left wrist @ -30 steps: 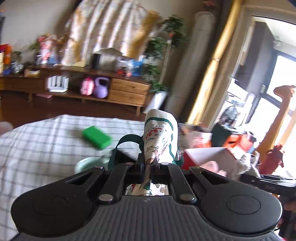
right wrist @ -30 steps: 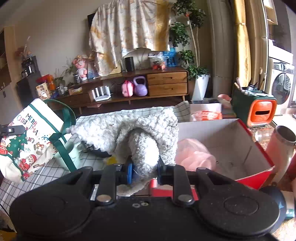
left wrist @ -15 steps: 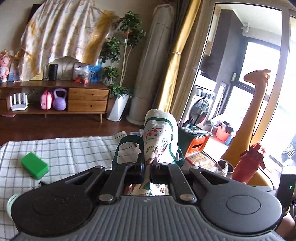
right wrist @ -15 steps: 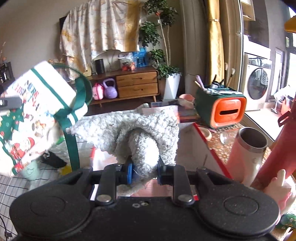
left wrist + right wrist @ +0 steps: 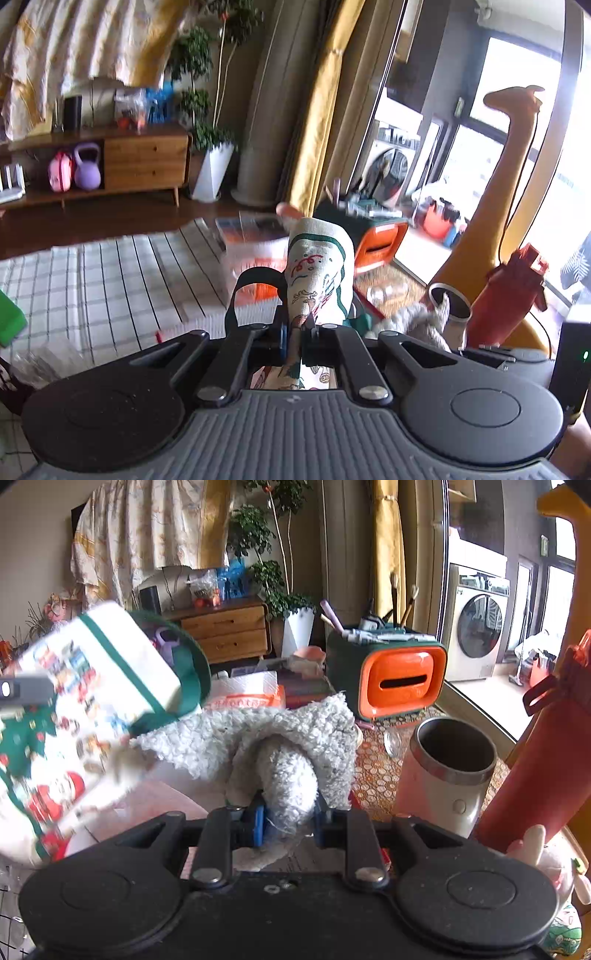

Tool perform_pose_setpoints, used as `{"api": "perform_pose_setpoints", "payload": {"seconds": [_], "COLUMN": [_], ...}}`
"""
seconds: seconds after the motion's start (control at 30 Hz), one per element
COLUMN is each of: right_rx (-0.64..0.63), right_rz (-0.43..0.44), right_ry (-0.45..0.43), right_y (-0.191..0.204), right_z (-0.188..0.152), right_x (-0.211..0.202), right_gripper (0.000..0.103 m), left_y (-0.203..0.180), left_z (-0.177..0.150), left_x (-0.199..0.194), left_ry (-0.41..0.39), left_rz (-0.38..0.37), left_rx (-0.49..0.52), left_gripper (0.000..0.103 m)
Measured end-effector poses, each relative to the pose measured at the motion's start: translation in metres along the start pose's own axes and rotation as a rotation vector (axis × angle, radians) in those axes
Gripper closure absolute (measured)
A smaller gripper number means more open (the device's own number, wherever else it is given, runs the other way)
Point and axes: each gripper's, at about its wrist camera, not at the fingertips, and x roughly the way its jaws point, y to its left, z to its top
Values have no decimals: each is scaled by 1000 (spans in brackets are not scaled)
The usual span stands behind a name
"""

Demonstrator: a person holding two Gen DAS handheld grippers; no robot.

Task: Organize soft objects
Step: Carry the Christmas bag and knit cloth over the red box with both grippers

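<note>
The tote bag (image 5: 88,716) is printed woven cloth with green fabric trim, matt and slightly coarse, while the fleece piece (image 5: 273,746) is thick, nubbly, curly pile. The open tumbler (image 5: 447,775) has a smooth pale body and a brushed metal rim, and the tissue box (image 5: 399,675) looks like glossy orange and green plastic. The tablecloth (image 5: 110,280) is matt checked cloth, and the sideboard (image 5: 144,162) is varnished wood with visible grain.

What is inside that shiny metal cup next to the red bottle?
The metal cup stands open, and its inside wall looks dark and bare near the top. Its rim hides the bottom, so something small down there cannot be ruled out.
</note>
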Motion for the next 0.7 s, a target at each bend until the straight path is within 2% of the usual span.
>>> {"api": "perform_pose_setpoints", "payload": {"seconds": [0.4, 0.6, 0.7], "right_rx": [-13, -58, -89], "right_rz": [22, -5, -14], "right_ry": [117, 151, 154], "right_y": [-1, 3, 7], "right_z": [-12, -18, -22], "right_x": [52, 62, 63], "right_gripper": [76, 70, 63], "left_y": [4, -4, -6], "left_z": [-28, -43, -49], "left_x": [60, 77, 88], "left_ry": [152, 215, 259], "left_rz": [45, 80, 97], "left_rx": [5, 80, 101], "left_gripper": [96, 96, 96]}}
